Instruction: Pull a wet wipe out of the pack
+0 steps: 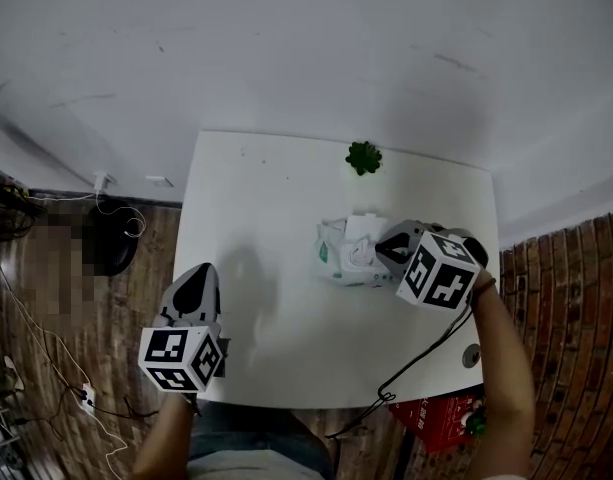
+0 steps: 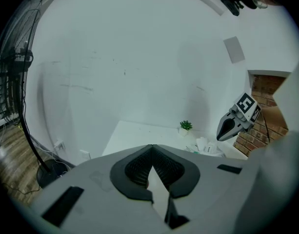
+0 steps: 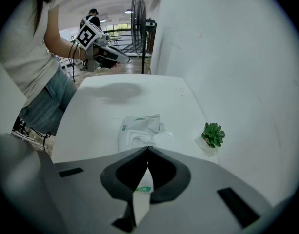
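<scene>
The wet wipe pack (image 1: 342, 256) lies on the white tabletop (image 1: 256, 198), right of its middle and nearer the person than a small green potted plant (image 1: 363, 157), with its round lid flipped open. The right gripper (image 1: 382, 248) hangs just above the pack's right end, its fingers (image 3: 164, 172) pressed together at the tips with nothing between them. The left gripper (image 1: 198, 276) is well apart over the tabletop's near left part, its fingers (image 2: 169, 167) likewise closed and empty.
</scene>
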A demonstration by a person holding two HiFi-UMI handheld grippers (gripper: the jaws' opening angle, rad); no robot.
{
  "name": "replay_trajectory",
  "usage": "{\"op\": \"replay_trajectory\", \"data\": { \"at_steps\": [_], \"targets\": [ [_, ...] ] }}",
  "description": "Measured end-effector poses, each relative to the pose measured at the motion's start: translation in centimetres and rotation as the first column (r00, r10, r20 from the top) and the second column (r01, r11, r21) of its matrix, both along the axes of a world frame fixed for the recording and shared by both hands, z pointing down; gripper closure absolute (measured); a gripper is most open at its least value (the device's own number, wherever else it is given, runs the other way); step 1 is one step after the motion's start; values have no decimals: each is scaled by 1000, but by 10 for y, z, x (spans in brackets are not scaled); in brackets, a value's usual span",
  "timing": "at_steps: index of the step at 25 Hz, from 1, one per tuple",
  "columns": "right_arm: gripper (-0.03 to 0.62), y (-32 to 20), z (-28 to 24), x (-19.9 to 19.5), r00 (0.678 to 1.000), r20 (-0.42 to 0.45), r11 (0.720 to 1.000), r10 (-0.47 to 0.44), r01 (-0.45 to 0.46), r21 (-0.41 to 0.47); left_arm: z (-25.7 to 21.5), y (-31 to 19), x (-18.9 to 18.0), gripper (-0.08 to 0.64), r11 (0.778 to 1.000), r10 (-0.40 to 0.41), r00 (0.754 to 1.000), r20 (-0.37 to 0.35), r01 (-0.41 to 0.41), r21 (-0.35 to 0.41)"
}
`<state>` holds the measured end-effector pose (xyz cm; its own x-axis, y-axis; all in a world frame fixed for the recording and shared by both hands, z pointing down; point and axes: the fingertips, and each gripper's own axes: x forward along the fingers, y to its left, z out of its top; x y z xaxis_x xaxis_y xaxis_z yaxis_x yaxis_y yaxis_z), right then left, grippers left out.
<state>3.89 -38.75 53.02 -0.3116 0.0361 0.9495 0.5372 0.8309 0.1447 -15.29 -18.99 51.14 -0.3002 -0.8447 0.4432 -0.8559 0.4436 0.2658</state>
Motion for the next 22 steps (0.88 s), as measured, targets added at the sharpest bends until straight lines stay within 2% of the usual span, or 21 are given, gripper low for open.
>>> {"op": "replay_trajectory", "data": {
  "at_steps": [22],
  "targets": [
    [591, -4, -43, 1, 996, 57, 992, 63, -69, 107, -31, 18, -3, 560, 998, -3, 1000, 16, 2, 56]
  ]
}}
